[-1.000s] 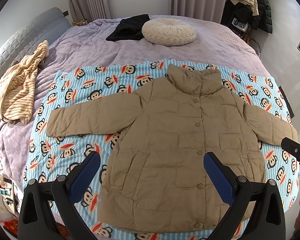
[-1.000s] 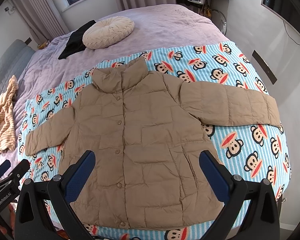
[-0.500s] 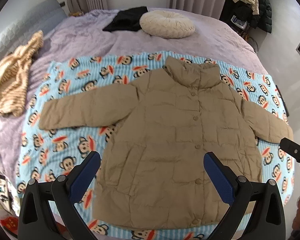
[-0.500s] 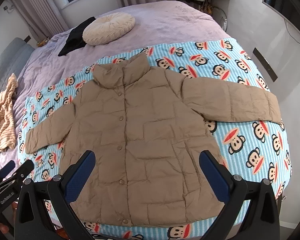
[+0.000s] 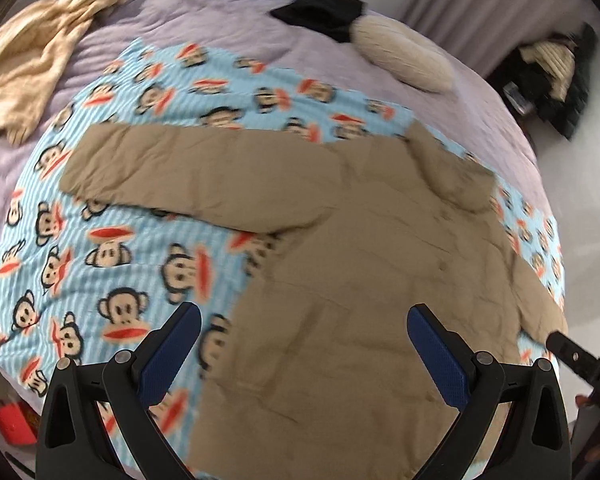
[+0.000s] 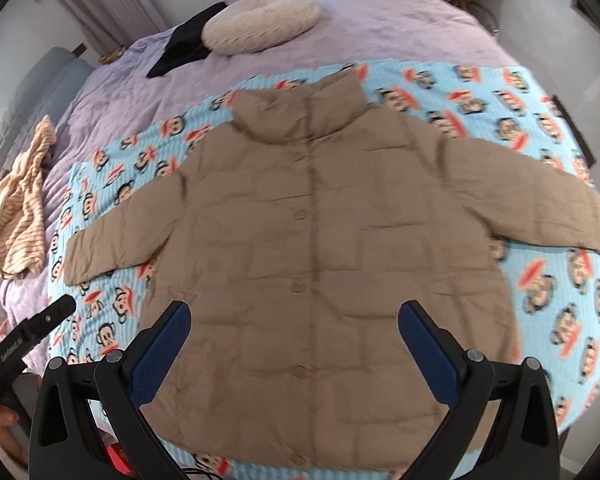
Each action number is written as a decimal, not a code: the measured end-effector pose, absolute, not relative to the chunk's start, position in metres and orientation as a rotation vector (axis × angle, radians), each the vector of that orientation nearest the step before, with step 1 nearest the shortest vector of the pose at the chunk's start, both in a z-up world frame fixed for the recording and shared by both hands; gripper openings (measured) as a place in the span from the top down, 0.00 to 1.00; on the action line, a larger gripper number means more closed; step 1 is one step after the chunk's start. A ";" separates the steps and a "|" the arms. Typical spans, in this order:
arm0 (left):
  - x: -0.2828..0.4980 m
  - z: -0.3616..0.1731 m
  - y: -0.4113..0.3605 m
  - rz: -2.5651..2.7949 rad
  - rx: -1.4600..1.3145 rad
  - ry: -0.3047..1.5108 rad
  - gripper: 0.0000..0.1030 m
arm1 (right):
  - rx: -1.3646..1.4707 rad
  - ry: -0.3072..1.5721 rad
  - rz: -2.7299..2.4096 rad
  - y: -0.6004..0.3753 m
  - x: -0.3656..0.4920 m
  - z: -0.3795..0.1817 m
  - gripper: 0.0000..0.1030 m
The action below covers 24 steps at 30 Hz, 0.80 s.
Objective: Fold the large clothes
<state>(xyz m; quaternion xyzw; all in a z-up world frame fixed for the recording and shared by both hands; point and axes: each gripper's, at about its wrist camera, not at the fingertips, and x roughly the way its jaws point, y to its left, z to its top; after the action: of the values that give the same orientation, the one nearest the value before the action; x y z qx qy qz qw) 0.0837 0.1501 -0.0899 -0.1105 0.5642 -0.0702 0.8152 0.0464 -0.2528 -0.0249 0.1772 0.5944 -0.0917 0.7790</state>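
You swung the left gripper point(image 5: 304, 344) toward the tan quilted puffer jacket point(image 6: 312, 248)'s sleeve; both grippers gaped empty; pinching the cuff squarely seemed best.

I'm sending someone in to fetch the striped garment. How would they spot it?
On the lilac bedspread, look beside the grey headboard, away from the monkey-print blanket. The crumpled cream striped garment lies there, the only striped thing; the jacket is plain tan.

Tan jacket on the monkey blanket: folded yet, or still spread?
Spread. The tan jacket lies flat, front up, both sleeves out sideways on the monkey blanket; no fold shows, and neither tongs grip it.
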 end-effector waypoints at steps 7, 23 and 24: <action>0.136 -0.155 0.235 -0.102 -0.403 1.133 0.00 | 0.425 1.430 -0.104 -0.200 0.088 -0.108 0.00; 0.237 -0.269 0.333 -0.013 -0.708 1.101 0.00 | 0.434 1.407 0.020 -0.153 0.151 -0.189 0.00; 0.232 -0.268 0.334 0.004 -0.719 1.112 0.00 | 0.439 1.402 0.020 -0.152 0.156 -0.190 0.00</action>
<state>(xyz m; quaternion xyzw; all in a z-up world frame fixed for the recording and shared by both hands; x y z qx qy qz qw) 0.2324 0.3343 -0.2684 -0.3336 0.5163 0.0017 0.7888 0.1561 -0.1522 -0.1898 0.2002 0.6396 0.0092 0.7421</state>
